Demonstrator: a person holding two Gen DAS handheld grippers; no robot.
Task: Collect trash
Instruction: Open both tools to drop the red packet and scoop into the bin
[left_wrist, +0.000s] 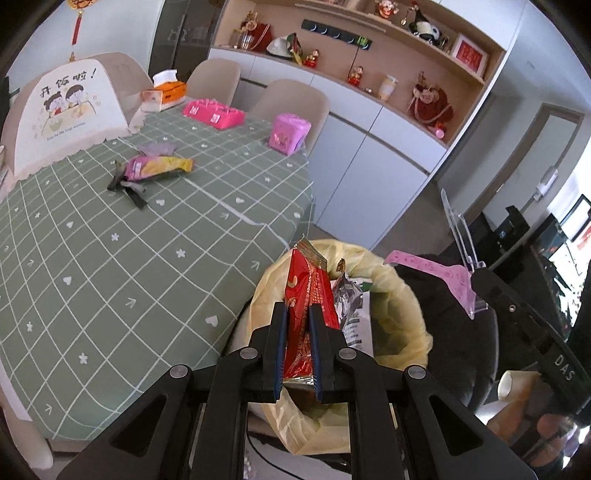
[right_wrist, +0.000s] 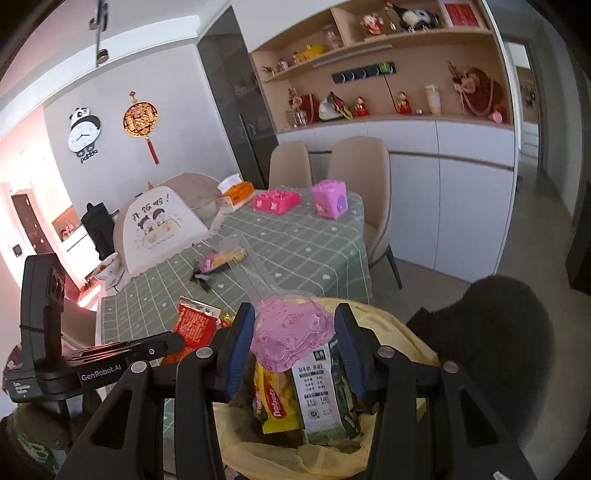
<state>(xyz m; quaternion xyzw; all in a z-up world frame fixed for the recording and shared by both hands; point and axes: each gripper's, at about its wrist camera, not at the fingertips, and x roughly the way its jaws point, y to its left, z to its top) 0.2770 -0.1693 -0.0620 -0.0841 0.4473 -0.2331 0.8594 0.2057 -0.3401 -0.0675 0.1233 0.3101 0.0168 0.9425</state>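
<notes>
Bright, even daylight (pinkish glare at left); sharp centre, fisheye-bent dark edges.

The table (left_wrist: 110, 258), left of and beyond the left gripper (left_wrist: 298, 310), carries a food cover (left_wrist: 66, 107), tissue box (left_wrist: 166, 94), 2 pink boxes (left_wrist: 214, 112), snack wrappers (left_wrist: 155, 168).

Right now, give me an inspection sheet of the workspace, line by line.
Surface: table under a green checked cloth.
Job's things: red wrapper over the yellow-lined trash bin; pink-lidded clear cup over the same bin; pink and yellow snack wrapper and dark scraps lie on the table.
Clutter: food cover, tissue box, pink tray, pink box.
Grippers: left gripper shut on the red wrapper; right gripper shut on the cup.
Cables: one thin dark cable on the floor.
Surroundings: chairs, shelving with ornaments, panda clock.
</notes>
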